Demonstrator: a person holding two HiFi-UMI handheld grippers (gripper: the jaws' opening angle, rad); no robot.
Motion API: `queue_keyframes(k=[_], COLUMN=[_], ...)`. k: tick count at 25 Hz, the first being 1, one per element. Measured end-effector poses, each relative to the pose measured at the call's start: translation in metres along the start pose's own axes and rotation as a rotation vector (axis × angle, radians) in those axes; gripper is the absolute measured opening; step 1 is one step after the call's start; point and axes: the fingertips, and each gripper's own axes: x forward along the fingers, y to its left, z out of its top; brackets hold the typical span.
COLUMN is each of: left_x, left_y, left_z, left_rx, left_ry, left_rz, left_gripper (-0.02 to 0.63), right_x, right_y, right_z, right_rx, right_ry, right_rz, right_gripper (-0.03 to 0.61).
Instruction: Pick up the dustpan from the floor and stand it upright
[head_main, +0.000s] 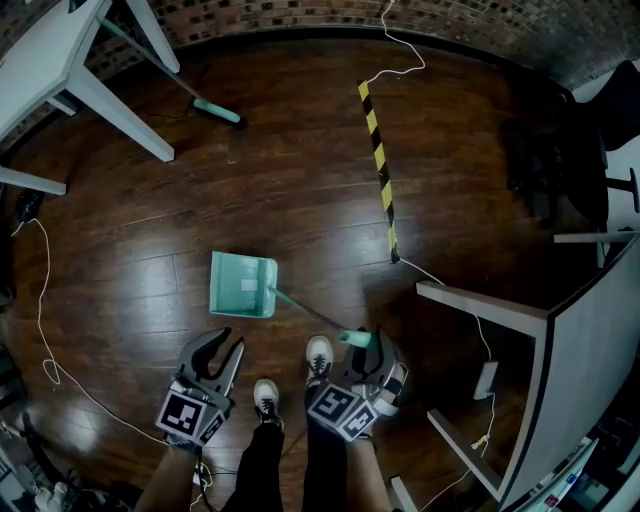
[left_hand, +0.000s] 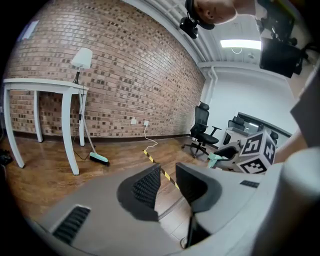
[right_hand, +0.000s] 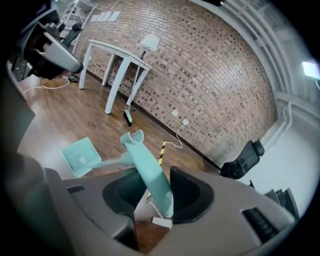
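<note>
The left grey two-jaw gripper (head_main: 230, 343) sits at 7 o'clock in the head view and points toward 1 o'clock, its jaws apart with nothing between them. The right grey two-jaw gripper (head_main: 368, 347) sits at 5 o'clock, clamped on the teal plastic dustpan handle (right_hand: 150, 175).

No words, numbers or brands are showing legibly. The left marker cube (head_main: 188, 413) and right marker cube (head_main: 342, 410) are carrying only black-and-white square patterns. Pale sheets (right_hand: 107, 16) on the brick wall (right_hand: 210, 65) are possibly bearing print, too blurred to read.
</note>
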Motion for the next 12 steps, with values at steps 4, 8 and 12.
queue_keyframes(k=[4, 8, 12], left_x=[-0.018, -0.044, -0.073], left_y=[-0.003, 0.003, 0.017], left_z=[0.020, 0.039, 0.048], left_rx=[-0.008, -0.004, -0.031], left_ry=[-0.030, -0.044, -0.066], left_rz=[0.020, 0.053, 0.106], left_gripper=[0.110, 0.110, 0.110], right_x=[-0.013, -0.029, -0.045], right_y=[0.025, 0.061, 0.094], right_z=[0.039, 0.073, 0.103], right_rx=[-0.073, -0.239, -0.359], right_ry=[-0.048, -0.115, -0.174], right_rz=[0.048, 0.123, 0.192], right_gripper=[0.153, 0.158, 0.172])
